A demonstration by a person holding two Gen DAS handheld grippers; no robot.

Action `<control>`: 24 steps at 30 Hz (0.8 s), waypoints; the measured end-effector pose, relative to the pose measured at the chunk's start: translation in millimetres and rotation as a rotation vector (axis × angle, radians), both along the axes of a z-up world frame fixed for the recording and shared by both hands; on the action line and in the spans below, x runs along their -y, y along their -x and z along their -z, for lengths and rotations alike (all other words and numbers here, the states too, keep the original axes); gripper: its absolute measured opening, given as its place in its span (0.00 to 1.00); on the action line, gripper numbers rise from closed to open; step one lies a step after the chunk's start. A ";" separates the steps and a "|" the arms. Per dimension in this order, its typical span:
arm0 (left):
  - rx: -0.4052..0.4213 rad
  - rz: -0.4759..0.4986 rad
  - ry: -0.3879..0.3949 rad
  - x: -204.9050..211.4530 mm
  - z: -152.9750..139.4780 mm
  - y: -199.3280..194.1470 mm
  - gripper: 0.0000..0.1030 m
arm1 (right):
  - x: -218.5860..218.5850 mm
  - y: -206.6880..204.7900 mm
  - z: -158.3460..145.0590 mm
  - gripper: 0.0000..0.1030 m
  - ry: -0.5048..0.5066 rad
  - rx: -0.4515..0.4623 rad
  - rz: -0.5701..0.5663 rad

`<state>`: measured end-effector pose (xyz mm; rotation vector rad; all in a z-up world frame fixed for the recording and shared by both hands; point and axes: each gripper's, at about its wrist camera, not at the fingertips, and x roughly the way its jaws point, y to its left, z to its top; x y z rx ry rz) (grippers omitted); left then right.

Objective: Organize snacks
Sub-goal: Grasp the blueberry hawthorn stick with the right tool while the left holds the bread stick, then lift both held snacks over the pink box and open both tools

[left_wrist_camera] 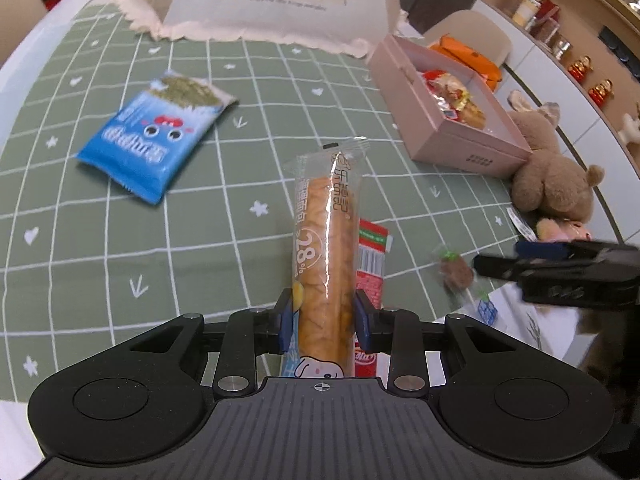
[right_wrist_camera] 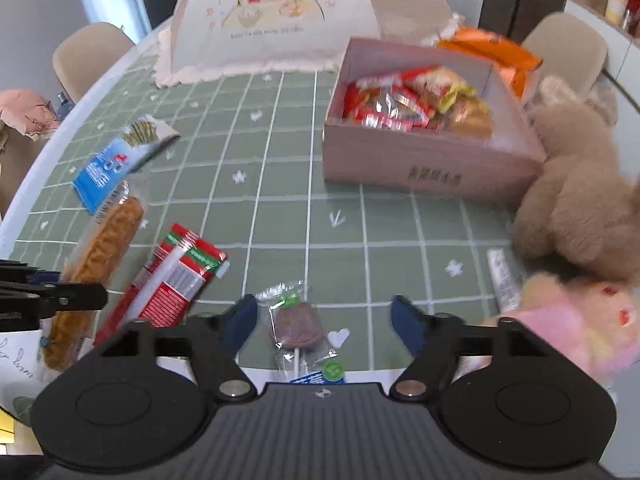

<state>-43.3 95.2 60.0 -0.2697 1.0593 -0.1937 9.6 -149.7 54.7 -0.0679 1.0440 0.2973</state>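
Note:
My left gripper (left_wrist_camera: 325, 322) is shut on a long wrapped bread stick (left_wrist_camera: 326, 248), which points away from me over the green checked tablecloth (left_wrist_camera: 200, 208); the bread stick also shows in the right wrist view (right_wrist_camera: 100, 252). My right gripper (right_wrist_camera: 323, 322) is open, its fingers on either side of a wrapped chocolate lollipop (right_wrist_camera: 298, 324) lying on the cloth; the lollipop also shows in the left wrist view (left_wrist_camera: 456, 272). A red snack pack (right_wrist_camera: 172, 284) lies between bread stick and lollipop. A blue seaweed packet (left_wrist_camera: 152, 136) lies at the left. A pink box (right_wrist_camera: 420, 164) holding several snacks stands at the back right.
A brown plush bear (right_wrist_camera: 580, 208) and a pink plush toy (right_wrist_camera: 576, 320) sit right of the box. A cream food-cover tent (right_wrist_camera: 272, 20) stands at the back. An orange packet (right_wrist_camera: 492, 52) lies behind the box. Chairs surround the table; shelves with jars are at the far right.

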 end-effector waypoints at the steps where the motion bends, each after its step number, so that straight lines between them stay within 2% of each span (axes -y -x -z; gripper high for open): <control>1: -0.002 -0.003 -0.001 -1.2 0.6 0.5 0.34 | -2.9 -1.1 6.3 0.73 0.002 -0.010 -0.001; 6: -0.003 -0.039 0.002 -11.7 -0.7 5.2 0.34 | -10.4 4.8 14.3 0.73 -0.012 0.003 -0.042; 12: -0.019 -0.059 0.009 -17.7 0.6 8.7 0.34 | 7.2 12.7 9.5 0.76 -0.045 0.035 -0.074; 17: -0.036 -0.040 0.003 -11.1 5.1 5.7 0.34 | 3.7 4.1 17.2 0.76 -0.060 0.008 -0.076; 21: -0.039 -0.020 -0.004 -3.2 5.3 4.7 0.34 | -15.3 1.5 32.0 0.75 0.025 -0.013 -0.120; 22: -0.040 -0.016 -0.007 -1.5 5.3 4.6 0.34 | -16.7 2.4 32.7 0.72 0.037 0.000 -0.119; 24: -0.040 -0.007 -0.013 2.6 4.8 4.9 0.34 | -15.8 2.5 29.2 0.54 0.019 -0.001 -0.123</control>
